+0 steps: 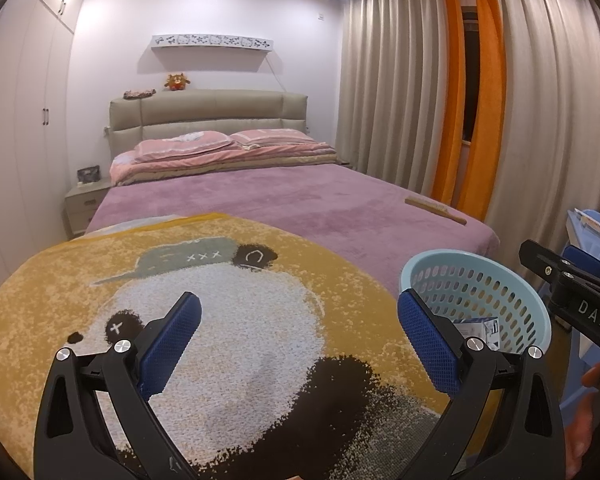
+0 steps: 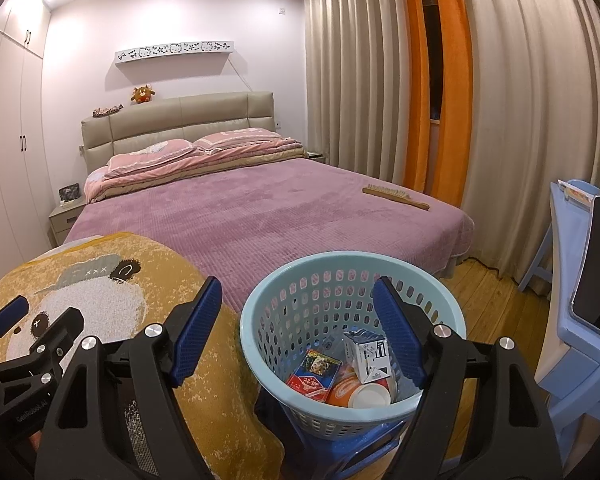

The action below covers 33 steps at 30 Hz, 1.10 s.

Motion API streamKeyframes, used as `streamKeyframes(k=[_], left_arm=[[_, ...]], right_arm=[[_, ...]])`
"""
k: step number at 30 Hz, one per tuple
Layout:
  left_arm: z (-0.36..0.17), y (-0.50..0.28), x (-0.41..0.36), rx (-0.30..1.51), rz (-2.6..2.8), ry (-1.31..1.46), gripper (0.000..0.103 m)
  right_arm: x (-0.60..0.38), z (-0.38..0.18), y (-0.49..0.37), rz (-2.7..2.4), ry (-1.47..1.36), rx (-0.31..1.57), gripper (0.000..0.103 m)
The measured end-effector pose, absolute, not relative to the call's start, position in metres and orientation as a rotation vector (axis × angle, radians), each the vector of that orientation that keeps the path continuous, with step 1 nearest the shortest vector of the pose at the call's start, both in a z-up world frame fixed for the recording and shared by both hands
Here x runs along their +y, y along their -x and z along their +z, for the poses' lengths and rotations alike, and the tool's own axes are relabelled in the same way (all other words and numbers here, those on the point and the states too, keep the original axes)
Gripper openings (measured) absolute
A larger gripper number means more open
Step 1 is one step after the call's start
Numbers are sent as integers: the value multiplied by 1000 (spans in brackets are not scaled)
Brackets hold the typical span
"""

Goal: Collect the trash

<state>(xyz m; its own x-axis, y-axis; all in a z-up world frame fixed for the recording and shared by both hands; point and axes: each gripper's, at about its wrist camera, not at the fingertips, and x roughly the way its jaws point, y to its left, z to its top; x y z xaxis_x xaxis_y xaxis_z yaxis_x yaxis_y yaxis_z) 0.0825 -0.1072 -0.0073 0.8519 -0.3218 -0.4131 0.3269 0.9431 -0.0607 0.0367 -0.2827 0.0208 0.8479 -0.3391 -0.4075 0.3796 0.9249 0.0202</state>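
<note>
A light blue perforated basket stands on a blue stool at the foot of the bed, also seen at the right of the left wrist view as the basket. Inside lie a white carton, a red and blue packet and an orange cup. My right gripper hovers over the basket's near rim, open, nothing between its blue pads. My left gripper is open above the yellow panda blanket, holding nothing. It also shows as the left gripper at the left edge of the right wrist view.
A purple-covered bed fills the middle, with a wooden brush near its right edge. Curtains hang at the right. A pale blue chair and desk stand right of the basket. A nightstand sits at the far left.
</note>
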Motion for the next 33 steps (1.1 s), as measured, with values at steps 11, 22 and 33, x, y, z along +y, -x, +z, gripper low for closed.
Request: streamKeyframes(k=[11,22,33], left_arm=[[-6,-76,-111,404,-326,-47,96],[-6,-74,-113,392,-300,-64,96],[3,-71,-107,439,-300,-44,96]], right_arm=[[-283,20,-37,-380,-103,411,74],[-282,22,-35,-372,-107,412,74],[-272,27,-32,-340,-99,459,74]])
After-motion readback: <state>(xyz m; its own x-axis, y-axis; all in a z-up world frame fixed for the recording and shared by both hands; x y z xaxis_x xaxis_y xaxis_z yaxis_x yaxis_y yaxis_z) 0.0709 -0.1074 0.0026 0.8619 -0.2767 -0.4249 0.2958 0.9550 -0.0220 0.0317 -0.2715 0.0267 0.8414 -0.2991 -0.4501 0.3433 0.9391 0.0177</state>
